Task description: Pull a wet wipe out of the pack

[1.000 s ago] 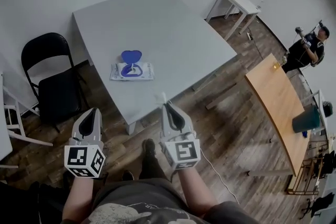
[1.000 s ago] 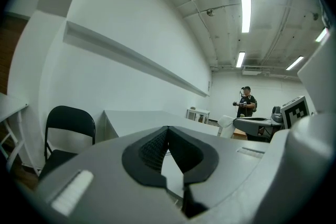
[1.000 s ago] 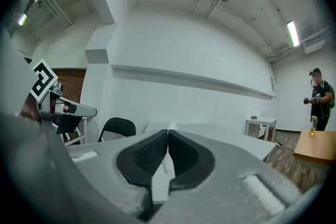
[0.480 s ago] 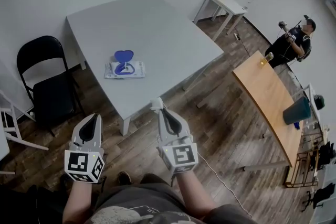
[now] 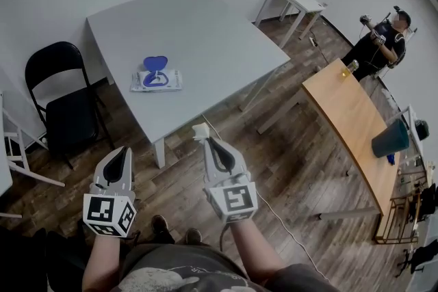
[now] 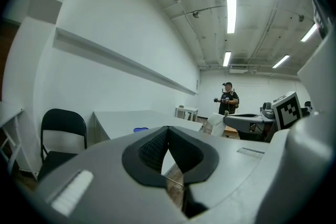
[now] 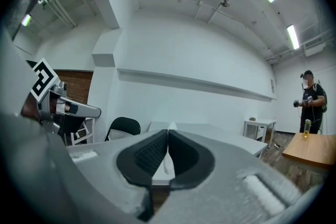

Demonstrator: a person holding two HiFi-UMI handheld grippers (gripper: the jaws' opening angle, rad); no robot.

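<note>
wipe: lower centre of the head view, well clear of the pack, pinched by its edge
pack: upper left on the table, lid up
right gripper: clamped on the wipe
left gripper: jaws together, empty
risk: pretty thin pinch, so it could slip and drop to the floor

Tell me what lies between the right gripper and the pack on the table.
In the head view, only bare table and a strip of floor separate the pack from the right gripper, which pinches a wipe.
</note>
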